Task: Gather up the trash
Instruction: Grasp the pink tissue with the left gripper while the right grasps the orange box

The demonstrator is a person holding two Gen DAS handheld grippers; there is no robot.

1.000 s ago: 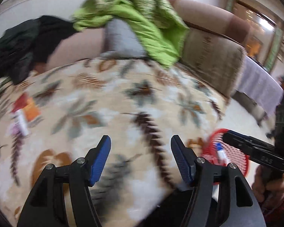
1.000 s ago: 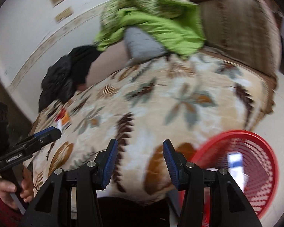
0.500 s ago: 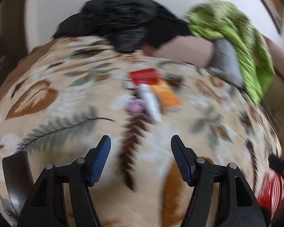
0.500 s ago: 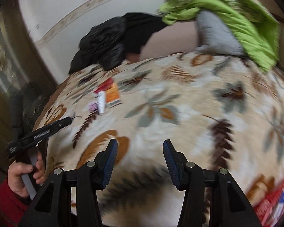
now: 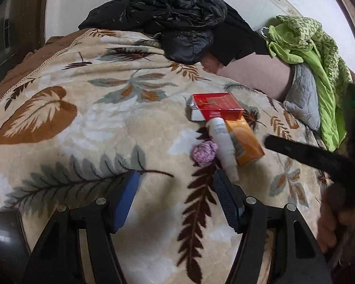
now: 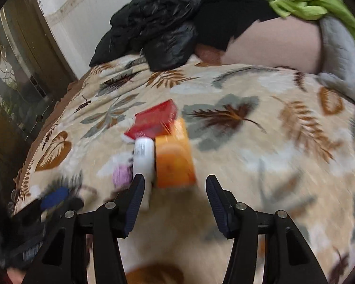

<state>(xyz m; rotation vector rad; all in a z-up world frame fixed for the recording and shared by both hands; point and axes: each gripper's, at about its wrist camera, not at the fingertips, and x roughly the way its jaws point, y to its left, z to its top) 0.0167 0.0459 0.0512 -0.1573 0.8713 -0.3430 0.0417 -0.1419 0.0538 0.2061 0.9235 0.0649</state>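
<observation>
Four pieces of trash lie in a tight cluster on a leaf-patterned blanket [image 5: 87,123] that covers a bed or couch. A red box [image 5: 216,105] sits farthest from the cameras. An orange box [image 5: 244,142] touches its near edge, and a white tube [image 5: 222,142] lies along the orange box's left side. A crumpled purple wrapper [image 5: 204,152] rests just beside the tube.

The left gripper [image 5: 175,197] hangs above the blanket, near the cluster, with its jaws apart and nothing between them; the tube's tip is close to the right jaw. The right gripper [image 6: 175,202] points down at the orange box, which shows in the gap just beyond the fingertips. Its jaws have just been opening and stand apart, clamped on nothing. The right wrist view is blurred, so contact with the tube cannot be judged.

A black jacket [image 5: 172,16] is heaped at the far edge of the blanket. A green cloth [image 5: 319,54] and a grey quilted pad [image 5: 304,94] lie to its right
</observation>
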